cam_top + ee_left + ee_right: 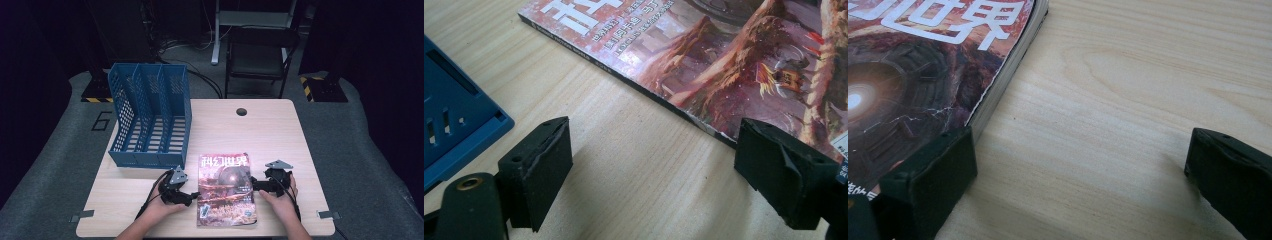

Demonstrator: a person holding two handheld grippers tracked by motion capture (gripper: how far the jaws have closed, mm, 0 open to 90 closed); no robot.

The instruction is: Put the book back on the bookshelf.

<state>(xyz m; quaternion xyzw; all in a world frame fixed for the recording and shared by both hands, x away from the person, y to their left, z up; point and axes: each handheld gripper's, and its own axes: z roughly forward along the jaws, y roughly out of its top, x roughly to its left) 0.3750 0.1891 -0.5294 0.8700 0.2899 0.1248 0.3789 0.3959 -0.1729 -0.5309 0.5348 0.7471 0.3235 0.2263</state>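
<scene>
black grippers [191,196], chunky jaws, grey three-cornered plates, trailing cables.

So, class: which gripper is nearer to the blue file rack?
Left. The left gripper sits just in front of the rack, at the magazine's left edge; the right gripper is beyond the magazine's right edge.

The magazine [226,190] has a red-brown illustrated cover with white title characters and a pale glowing sphere at its centre. The file rack [150,117] is blue with slotted walls. The worktop [280,135] is pale wood grain. Both grippers [186,196] [256,185] are black with grey plates.
</scene>
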